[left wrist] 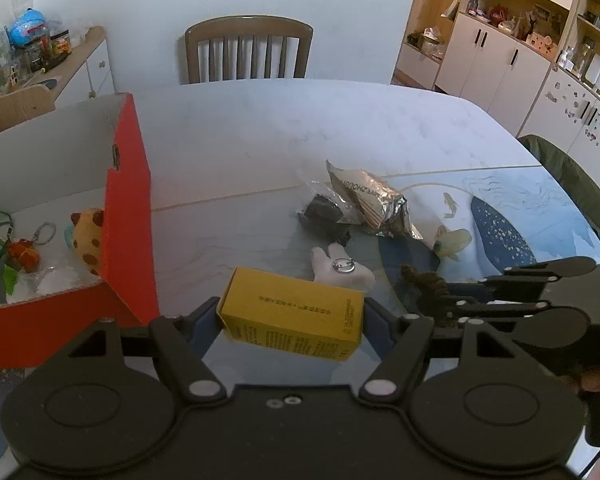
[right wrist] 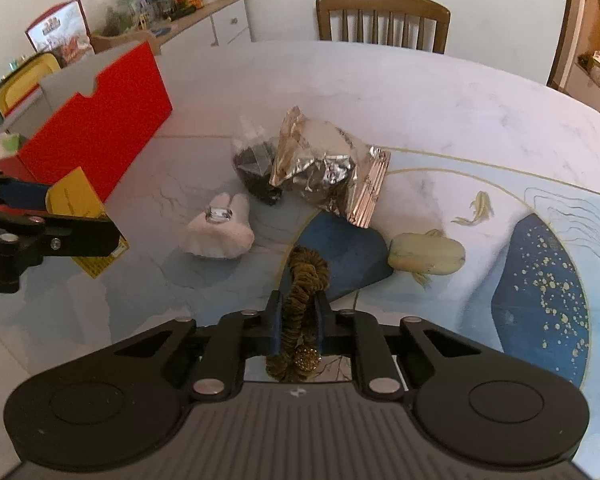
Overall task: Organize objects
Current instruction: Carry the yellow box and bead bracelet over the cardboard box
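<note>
My left gripper [left wrist: 292,314] is shut on a yellow carton [left wrist: 292,314], held above the table just right of the red box [left wrist: 130,216]; the same carton [right wrist: 74,200] shows at the left of the right wrist view. My right gripper [right wrist: 298,308] is shut on a brown-gold scrunchie [right wrist: 304,276], low over the table; that scrunchie [left wrist: 424,284] also appears in the left wrist view. Ahead lie a white plush with a metal ring [right wrist: 220,232], a dark item in a clear bag [right wrist: 256,164], a crumpled foil packet [right wrist: 328,164] and a pale green oval piece [right wrist: 426,258].
The red box is open, with a spotted yellow plush [left wrist: 88,240], keyrings [left wrist: 24,254] and small wrapped items inside. A wooden chair [left wrist: 248,50] stands at the table's far edge. White cupboards [left wrist: 496,68] line the right wall, and a cluttered sideboard [left wrist: 40,56] stands at the left.
</note>
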The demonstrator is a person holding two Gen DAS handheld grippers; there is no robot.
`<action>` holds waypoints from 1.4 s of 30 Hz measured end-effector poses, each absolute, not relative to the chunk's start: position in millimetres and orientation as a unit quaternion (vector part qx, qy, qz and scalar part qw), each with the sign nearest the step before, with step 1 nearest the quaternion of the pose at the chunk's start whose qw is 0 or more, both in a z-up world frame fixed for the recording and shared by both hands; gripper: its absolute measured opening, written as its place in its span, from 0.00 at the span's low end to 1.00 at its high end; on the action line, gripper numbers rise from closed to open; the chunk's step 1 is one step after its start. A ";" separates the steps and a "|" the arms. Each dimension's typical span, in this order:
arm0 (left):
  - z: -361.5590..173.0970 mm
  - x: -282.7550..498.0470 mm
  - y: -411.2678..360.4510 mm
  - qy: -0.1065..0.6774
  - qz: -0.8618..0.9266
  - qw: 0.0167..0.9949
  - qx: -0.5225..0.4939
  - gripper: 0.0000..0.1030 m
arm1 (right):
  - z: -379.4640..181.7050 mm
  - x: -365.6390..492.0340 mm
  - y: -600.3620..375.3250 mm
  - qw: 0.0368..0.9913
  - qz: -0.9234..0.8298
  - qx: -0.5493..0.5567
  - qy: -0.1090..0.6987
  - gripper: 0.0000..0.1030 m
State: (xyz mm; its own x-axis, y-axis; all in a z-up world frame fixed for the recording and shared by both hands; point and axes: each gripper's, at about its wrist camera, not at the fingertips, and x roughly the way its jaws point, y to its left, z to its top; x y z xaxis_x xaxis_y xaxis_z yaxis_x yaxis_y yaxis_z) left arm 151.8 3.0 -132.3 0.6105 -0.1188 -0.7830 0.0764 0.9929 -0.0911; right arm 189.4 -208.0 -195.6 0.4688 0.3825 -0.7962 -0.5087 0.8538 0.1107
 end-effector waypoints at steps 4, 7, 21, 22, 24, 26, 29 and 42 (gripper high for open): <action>-123.7 148.4 7.4 0.432 -0.059 0.900 -0.025 0.71 | -174.3 180.6 -209.7 0.858 0.276 -0.065 0.429 0.14; -116.1 145.1 11.5 0.427 -0.066 0.901 -0.023 0.71 | -156.1 175.0 -207.9 0.859 0.288 -0.063 0.419 0.14; -76.3 140.2 47.5 0.398 -0.068 0.914 -0.033 0.71 | -89.1 160.3 -170.8 0.854 0.348 -0.068 0.379 0.14; -73.4 140.2 50.8 0.396 -0.067 0.915 -0.033 0.71 | -85.5 160.2 -166.0 0.854 0.353 -0.069 0.377 0.14; -67.2 140.7 58.2 0.392 -0.064 0.917 -0.033 0.71 | -78.8 161.2 -157.0 0.853 0.360 -0.070 0.372 0.14; -61.9 140.8 66.4 0.388 -0.059 0.919 -0.034 0.71 | -72.0 161.6 -146.7 0.852 0.368 -0.073 0.364 0.14; -56.3 140.7 78.7 0.384 -0.050 0.921 -0.033 0.71 | -64.1 162.8 -130.4 0.852 0.378 -0.076 0.355 0.14; -50.3 147.7 140.6 0.386 -0.009 0.922 -0.030 0.71 | -53.2 170.0 -54.1 0.841 0.410 -0.095 0.339 0.14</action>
